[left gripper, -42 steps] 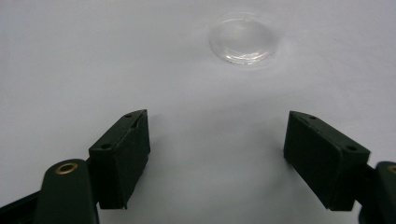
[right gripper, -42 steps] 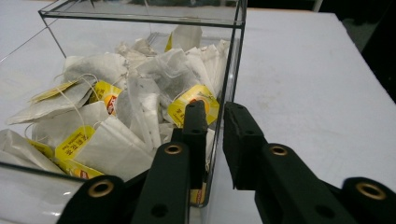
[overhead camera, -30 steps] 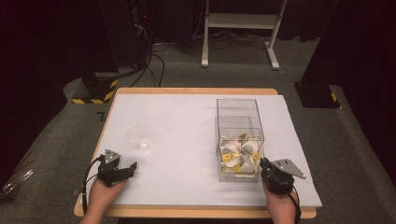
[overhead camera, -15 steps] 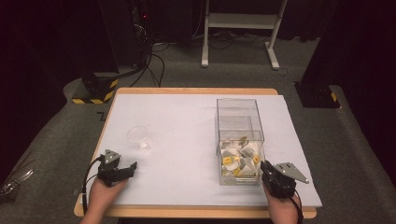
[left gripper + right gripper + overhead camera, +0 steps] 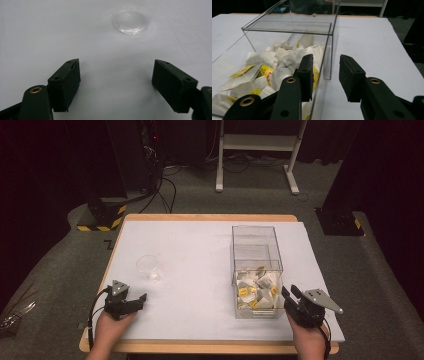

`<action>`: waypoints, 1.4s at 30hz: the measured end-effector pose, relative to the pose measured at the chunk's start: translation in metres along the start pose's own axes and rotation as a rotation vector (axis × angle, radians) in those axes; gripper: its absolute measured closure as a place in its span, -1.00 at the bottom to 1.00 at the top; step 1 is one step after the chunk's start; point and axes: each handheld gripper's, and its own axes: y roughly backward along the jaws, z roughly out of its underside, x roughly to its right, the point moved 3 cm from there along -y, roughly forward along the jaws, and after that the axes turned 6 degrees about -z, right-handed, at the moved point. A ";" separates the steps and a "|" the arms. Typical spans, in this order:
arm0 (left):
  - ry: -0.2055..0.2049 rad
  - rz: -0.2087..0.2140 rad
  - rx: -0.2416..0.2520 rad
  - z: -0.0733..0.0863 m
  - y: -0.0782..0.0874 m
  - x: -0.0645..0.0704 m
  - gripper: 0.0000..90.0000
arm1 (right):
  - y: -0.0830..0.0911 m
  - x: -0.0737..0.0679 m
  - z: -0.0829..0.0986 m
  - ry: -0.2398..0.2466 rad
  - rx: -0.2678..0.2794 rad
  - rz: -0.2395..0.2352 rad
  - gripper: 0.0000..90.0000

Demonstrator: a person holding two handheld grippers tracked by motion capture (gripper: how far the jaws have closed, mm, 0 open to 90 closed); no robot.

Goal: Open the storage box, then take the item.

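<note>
While the left gripper (image 5: 137, 301) waits wide open near the small clear plastic cup (image 5: 148, 265), the right gripper (image 5: 289, 295), jaws parted, straddles the clear acrylic box's (image 5: 257, 240) wall; reaching its tea bags (image 5: 256, 287) likely comes next.

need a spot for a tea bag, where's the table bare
Bare: the wide strip between cup and box, and the far band behind both. Right of the box is a narrow strip only. Crowded: near edge by the left tool and right tool.
</note>
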 end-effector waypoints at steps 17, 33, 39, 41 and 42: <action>0.007 -0.010 0.002 0.001 0.001 0.000 -0.44 | -0.026 0.045 0.014 -0.004 -0.061 0.048 0.42; 0.016 -0.030 0.012 0.002 0.004 0.001 -0.25 | -0.042 0.064 0.040 0.054 -0.135 0.022 0.38; 0.023 -0.015 0.009 0.003 0.008 0.005 -0.18 | -0.045 0.063 0.043 0.041 -0.155 0.009 0.34; 0.027 0.014 0.014 0.003 0.011 0.009 -0.17 | -0.047 0.063 0.045 0.038 -0.165 0.010 0.32; 0.033 0.024 0.019 0.002 0.012 0.010 -0.17 | -0.047 0.063 0.045 0.032 -0.168 0.008 0.31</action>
